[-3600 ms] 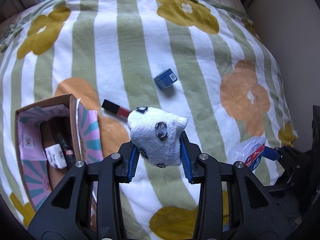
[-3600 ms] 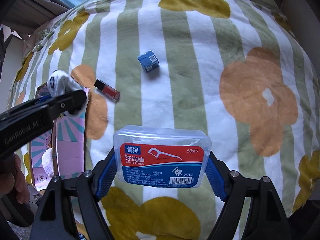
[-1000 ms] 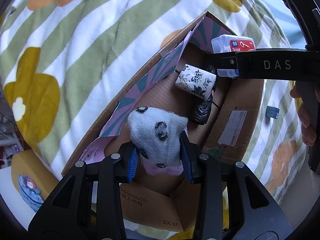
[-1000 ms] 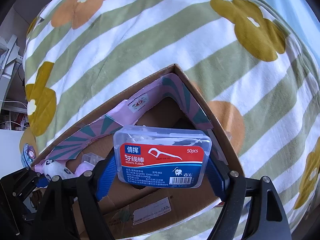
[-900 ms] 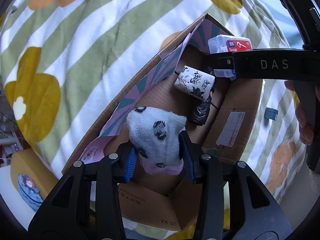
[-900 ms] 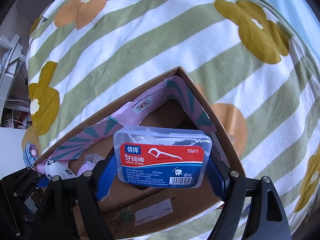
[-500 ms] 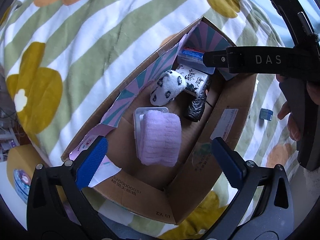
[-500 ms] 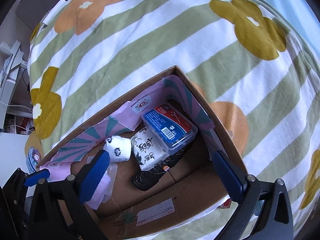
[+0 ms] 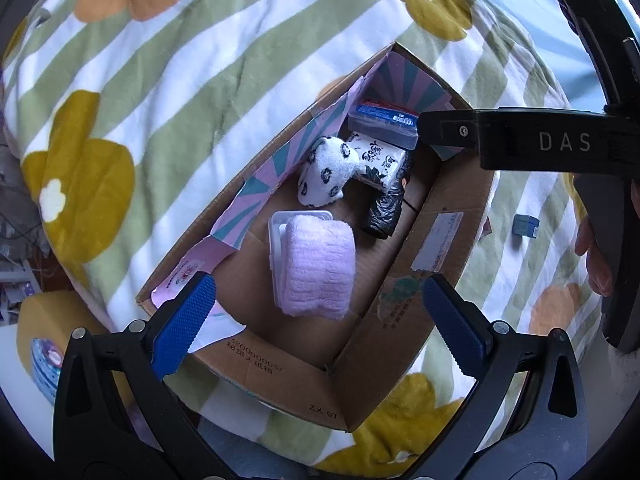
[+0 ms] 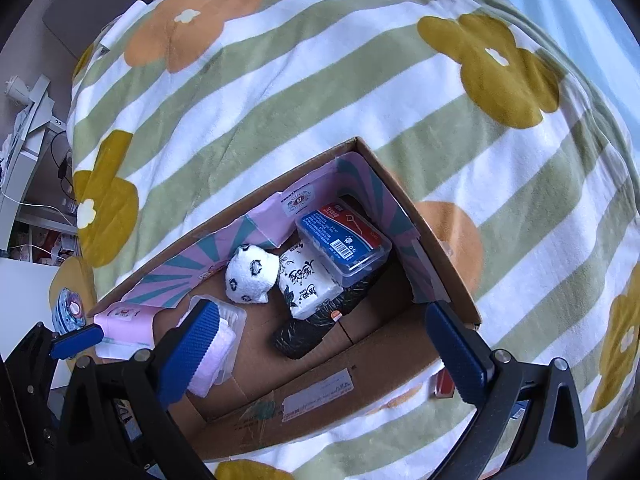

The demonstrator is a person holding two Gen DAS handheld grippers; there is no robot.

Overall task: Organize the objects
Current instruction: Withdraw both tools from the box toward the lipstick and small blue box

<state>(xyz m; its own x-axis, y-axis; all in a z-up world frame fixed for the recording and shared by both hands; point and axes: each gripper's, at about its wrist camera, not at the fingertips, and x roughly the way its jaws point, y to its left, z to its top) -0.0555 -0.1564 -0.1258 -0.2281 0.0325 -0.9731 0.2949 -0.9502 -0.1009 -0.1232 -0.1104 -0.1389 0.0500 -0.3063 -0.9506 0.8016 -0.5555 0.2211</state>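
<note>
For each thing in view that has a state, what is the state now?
left gripper: jaws open, holding nothing
right gripper: jaws open, holding nothing
cardboard box: open
panda sock: lying in the box
floss box: closed, in the box
small blue box: outside, on the blanket

I see a matt brown cardboard box [image 10: 400, 356] lined with printed paper, sitting on a soft, fleecy blanket [image 10: 320, 92]. Inside, the spotted sock [image 10: 250, 274] and lilac towel [image 9: 318, 266] look like nubby cloth, and the floss case [image 10: 344, 240] is glossy clear plastic. My left hand-held gripper [image 9: 320, 326] has ridged blue pads [image 9: 182, 322] on matt black plastic.
</note>
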